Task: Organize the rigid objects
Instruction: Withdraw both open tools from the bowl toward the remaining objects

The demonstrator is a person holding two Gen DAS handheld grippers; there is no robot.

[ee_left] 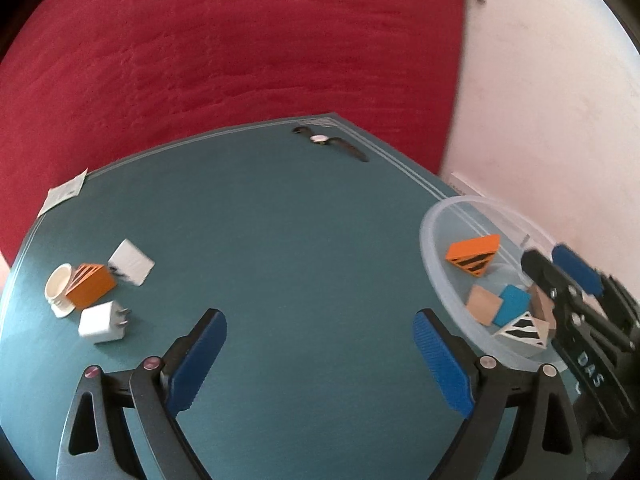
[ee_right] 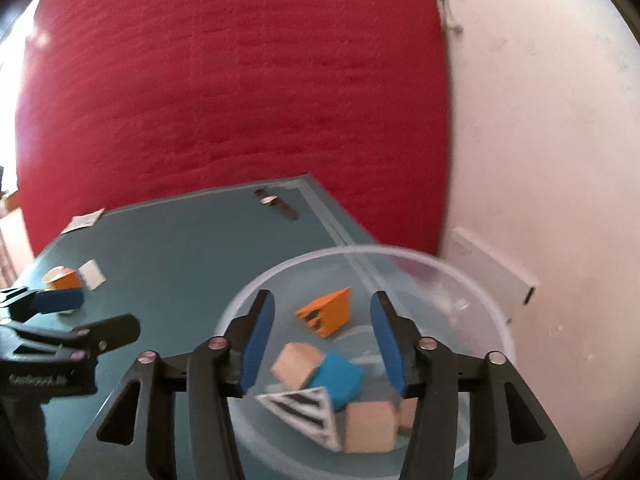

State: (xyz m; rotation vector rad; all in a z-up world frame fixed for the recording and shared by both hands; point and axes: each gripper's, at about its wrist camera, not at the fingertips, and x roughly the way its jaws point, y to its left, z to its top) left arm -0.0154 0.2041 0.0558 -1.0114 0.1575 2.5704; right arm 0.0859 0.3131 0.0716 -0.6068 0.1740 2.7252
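Left wrist view shows the left gripper (ee_left: 320, 354) hanging over bare teal table (ee_left: 288, 240), its jaws spread wide with nothing between them. At about nine o'clock from it sits a small cluster: a cream cup (ee_left: 59, 285) touching an orange striped block (ee_left: 90, 285), with one white charger (ee_left: 131, 261) just behind the block and a second white charger (ee_left: 103, 322) just in front, prongs pointing right. A wristwatch (ee_left: 330, 142) lies alone near the table's far corner at twelve o'clock, well apart from everything else, and a paper slip (ee_left: 64, 192) rests at the far left edge.

At three o'clock stands a clear plastic bowl (ee_left: 436, 216) near the table's right edge. From the right wrist view, the right gripper (ee_right: 322, 344) hovers over that bowl, its jaws partly open and gripping nothing. Inside the bowl lie an orange wedge (ee_right: 330, 314) toward the far side, and nearer, crowded together, a tan wooden cube (ee_right: 296, 364), a blue block (ee_right: 338, 378), a white piece with black stripes (ee_right: 306, 410) and another tan wooden block (ee_right: 370, 426). Whether the pads touch any of these I cannot tell; the picture is blurred.
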